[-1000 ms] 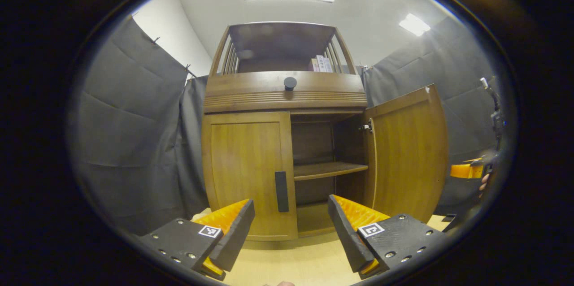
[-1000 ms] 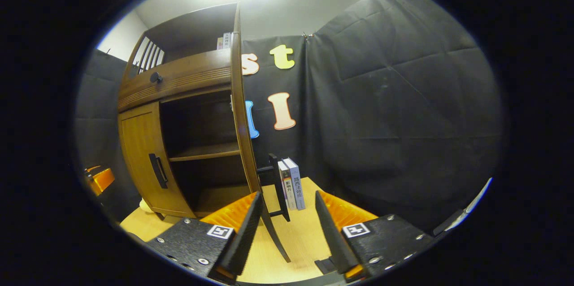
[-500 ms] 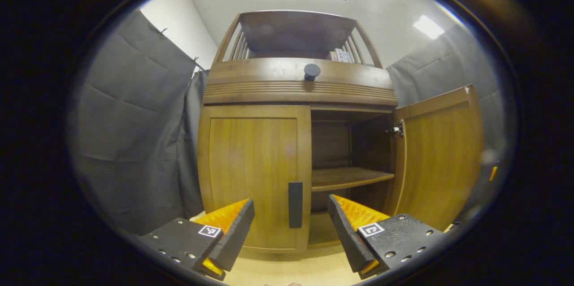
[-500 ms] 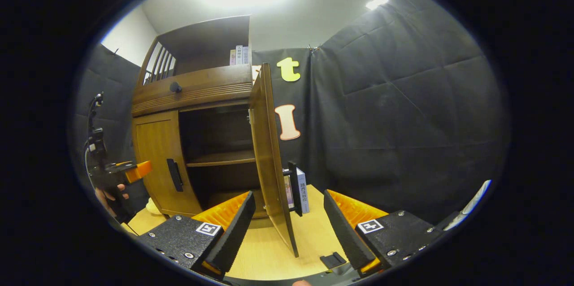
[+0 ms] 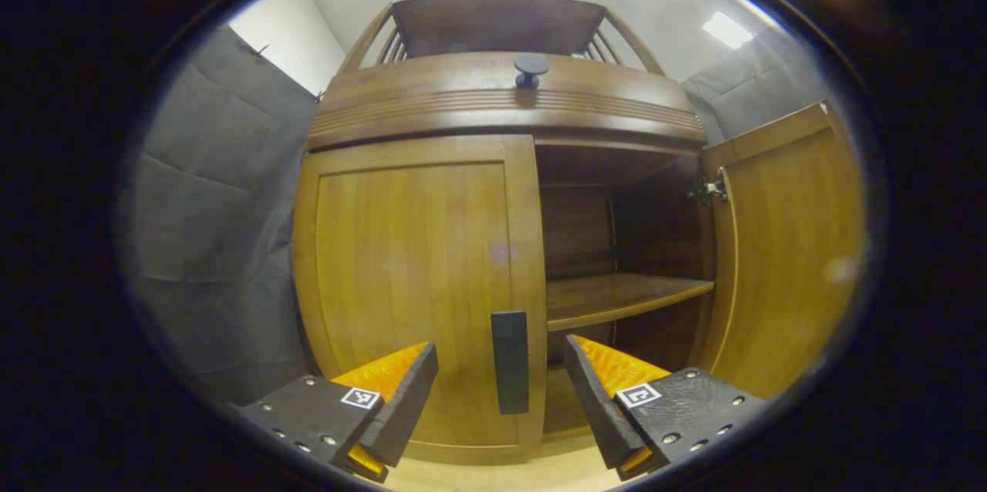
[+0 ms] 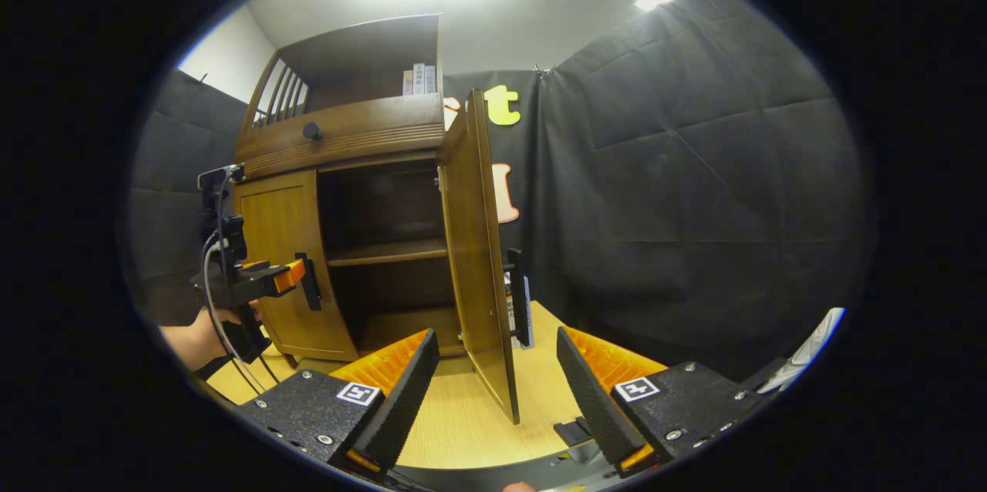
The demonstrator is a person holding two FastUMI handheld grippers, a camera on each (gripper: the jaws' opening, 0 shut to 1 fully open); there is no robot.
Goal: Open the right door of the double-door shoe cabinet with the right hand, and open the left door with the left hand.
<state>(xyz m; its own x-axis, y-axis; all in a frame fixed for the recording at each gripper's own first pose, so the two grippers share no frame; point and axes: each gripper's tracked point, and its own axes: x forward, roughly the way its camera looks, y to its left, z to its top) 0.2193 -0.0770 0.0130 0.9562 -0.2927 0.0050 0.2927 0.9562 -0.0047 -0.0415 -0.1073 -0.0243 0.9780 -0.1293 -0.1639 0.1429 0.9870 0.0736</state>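
Between the wide-open, empty left tongs [image 5: 501, 399] stands the shut left door's handle [image 5: 510, 362]; right tongs [image 6: 493, 392], also spread and empty, straddle the open right door [image 6: 478, 261].

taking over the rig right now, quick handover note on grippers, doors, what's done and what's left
Left gripper: open, empty, lined up on the left door's handle, fingers either side, not closed on it.
Right gripper: open, empty, off the right door.
Cabinet: right door swung wide, shelf exposed; left door shut.
Done: right door.
Left: close on the handle, pull the left door open.
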